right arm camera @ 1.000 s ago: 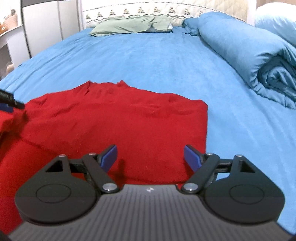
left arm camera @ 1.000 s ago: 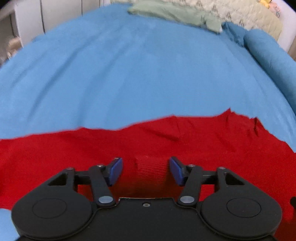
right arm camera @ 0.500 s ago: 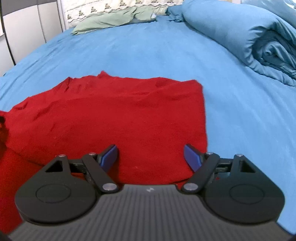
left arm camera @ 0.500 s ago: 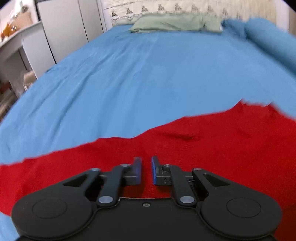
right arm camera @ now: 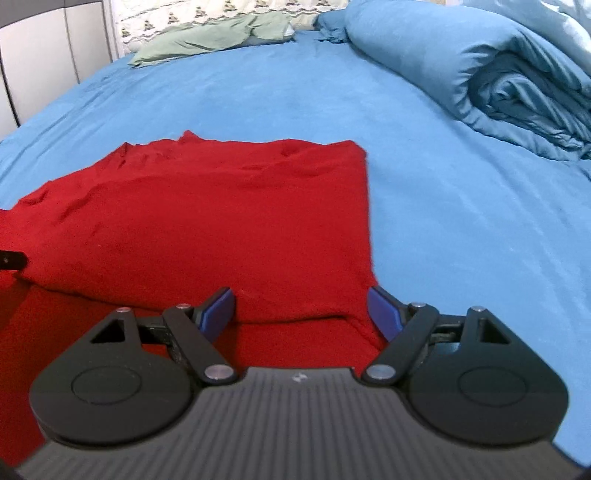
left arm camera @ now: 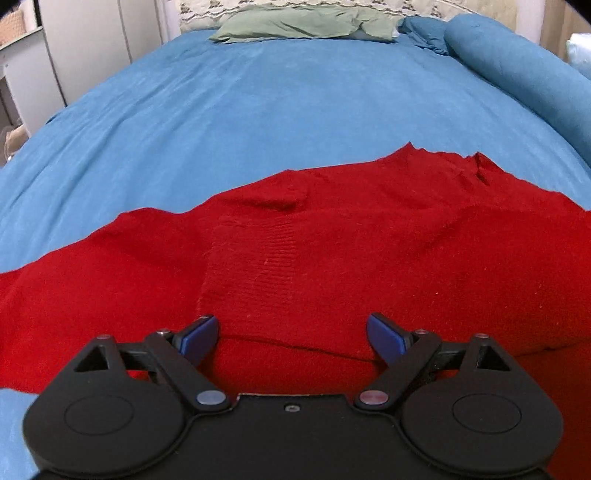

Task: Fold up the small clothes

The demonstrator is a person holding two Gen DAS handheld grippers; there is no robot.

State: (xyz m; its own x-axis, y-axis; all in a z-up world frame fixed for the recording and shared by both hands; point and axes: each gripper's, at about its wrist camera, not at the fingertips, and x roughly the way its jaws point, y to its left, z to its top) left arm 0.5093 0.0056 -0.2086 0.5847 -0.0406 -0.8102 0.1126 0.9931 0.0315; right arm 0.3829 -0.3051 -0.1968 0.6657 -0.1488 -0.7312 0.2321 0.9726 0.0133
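Left gripper (left arm camera: 291, 334): wide, empty | right gripper (right arm camera: 301, 308): wide, empty | red sweater (left arm camera: 332, 240): partly folded on blue bed (left arm camera: 258, 110).

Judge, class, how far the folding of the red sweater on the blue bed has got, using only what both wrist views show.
Done: the red sweater lies on the blue bed with one layer and a ribbed cuff folded across the body. In hand: nothing; the left gripper and right gripper are open above it. Left: probably further folds into a compact bundle.

Blue-sheeted bed (left arm camera: 258, 110); green pillow (left arm camera: 303, 24); rolled blue duvet (right arm camera: 480, 74); white cabinets (left arm camera: 92, 44)
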